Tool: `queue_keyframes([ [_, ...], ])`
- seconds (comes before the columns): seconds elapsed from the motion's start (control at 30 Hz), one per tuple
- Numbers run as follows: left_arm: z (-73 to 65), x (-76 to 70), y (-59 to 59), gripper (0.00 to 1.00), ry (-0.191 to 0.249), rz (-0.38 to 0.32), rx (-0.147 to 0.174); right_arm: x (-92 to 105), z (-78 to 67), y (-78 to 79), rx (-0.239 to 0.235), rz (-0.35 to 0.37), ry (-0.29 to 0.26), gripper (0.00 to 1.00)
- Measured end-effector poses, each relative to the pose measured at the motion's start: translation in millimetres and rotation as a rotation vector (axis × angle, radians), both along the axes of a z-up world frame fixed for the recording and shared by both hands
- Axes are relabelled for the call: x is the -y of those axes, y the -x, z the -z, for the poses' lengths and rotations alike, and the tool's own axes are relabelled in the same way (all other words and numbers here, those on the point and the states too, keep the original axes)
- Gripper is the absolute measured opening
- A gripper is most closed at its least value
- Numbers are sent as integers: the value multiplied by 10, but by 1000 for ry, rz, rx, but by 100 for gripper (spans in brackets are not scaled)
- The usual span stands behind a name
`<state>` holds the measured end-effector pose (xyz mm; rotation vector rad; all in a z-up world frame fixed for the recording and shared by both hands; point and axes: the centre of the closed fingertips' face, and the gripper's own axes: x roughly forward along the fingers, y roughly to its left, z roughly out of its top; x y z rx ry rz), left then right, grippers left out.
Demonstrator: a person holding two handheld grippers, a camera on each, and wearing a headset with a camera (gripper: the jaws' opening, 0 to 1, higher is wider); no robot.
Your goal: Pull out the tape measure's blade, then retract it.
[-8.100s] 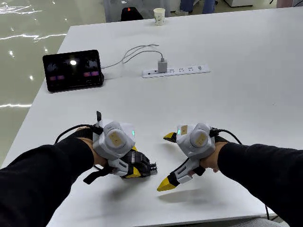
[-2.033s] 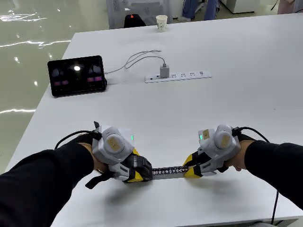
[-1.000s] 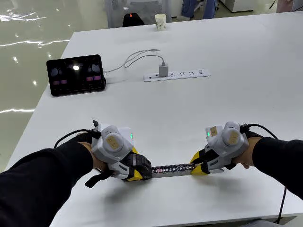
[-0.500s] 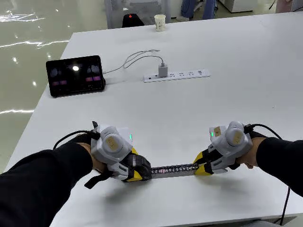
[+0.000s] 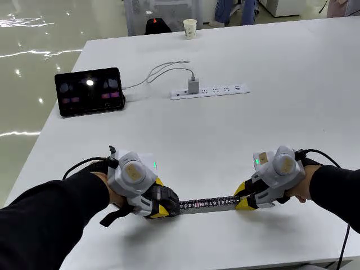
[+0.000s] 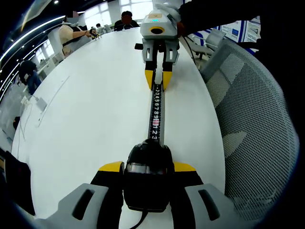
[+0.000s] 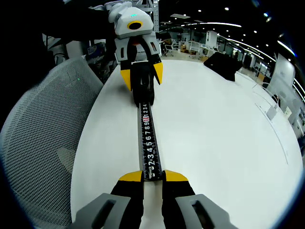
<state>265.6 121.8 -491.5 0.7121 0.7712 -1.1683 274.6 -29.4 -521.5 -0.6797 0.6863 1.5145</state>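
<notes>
A black tape measure case (image 5: 163,201) (image 6: 147,175) (image 7: 142,82) rests low over the white table near its front edge, with my left gripper (image 5: 160,203) (image 6: 145,167) shut on it. Its numbered blade (image 5: 209,202) (image 6: 156,112) (image 7: 148,145) stretches out flat to the right. My right gripper (image 5: 243,201) (image 7: 152,177) (image 6: 158,78) is shut on the blade's free end, its yellow tips pinching the strip. The blade runs straight between the two grippers just above the tabletop.
A dark tablet (image 5: 89,90) stands at the back left. A white power strip (image 5: 209,90) with a plugged charger and cable lies mid-table. A paper cup (image 5: 190,27) sits at the far edge. A mesh chair (image 6: 257,129) (image 7: 38,138) is beside the table's front edge.
Over the last seconds my right gripper has drawn rightward with the blade end, so more of the blade shows. The left gripper and case have stayed in place.
</notes>
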Motion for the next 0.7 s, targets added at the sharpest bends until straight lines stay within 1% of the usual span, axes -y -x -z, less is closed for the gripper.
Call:
queue_keyframes([
  [0.17,6,-2,1,31,0,-1,-1,21,5,5,5,-3,4,10],
  [0.7,0,19,6,31,4,-2,1,142,9,3,1,6,9,10],
])
